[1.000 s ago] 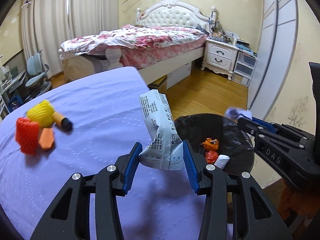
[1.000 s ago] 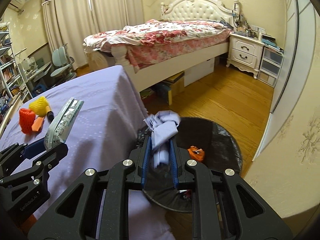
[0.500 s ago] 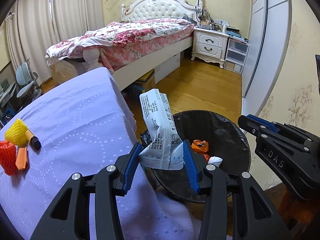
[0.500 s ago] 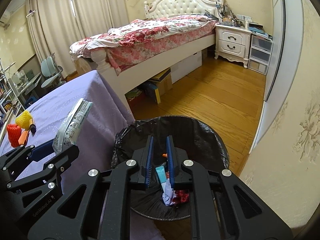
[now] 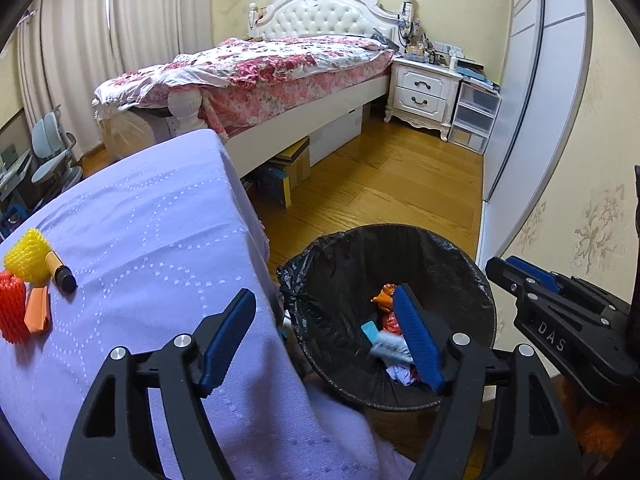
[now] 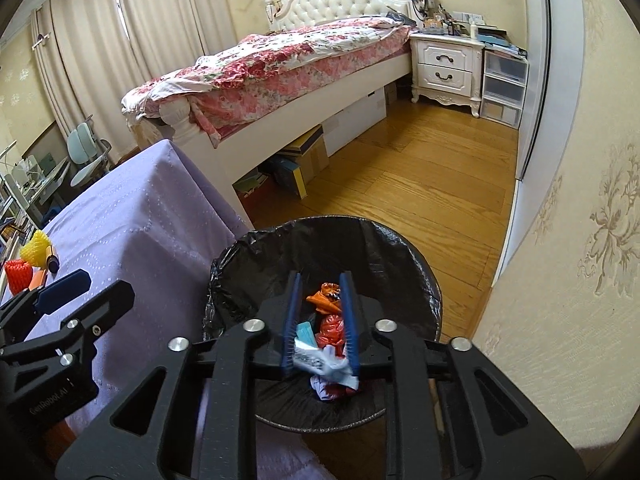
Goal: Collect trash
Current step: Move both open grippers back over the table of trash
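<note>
The left tongs (image 5: 326, 330) are released and hold nothing, spread over the edge of the purple counter (image 5: 152, 220) and the black-lined trash bin (image 5: 352, 248). The right tongs (image 6: 320, 320) are also released, empty, directly above the bin. Below them, inside the bin, lie a white printed wrapper (image 6: 316, 360) and orange scraps (image 6: 324, 296). To the left of the left tongs, yellow foam net (image 5: 26, 254) and red foam net (image 5: 12, 312) rest on the counter.

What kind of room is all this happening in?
A home bedroom, it seems: a bed with a floral quilt and tufted white headboard, a white nightstand beside it, and long curtains on the window side.
</note>
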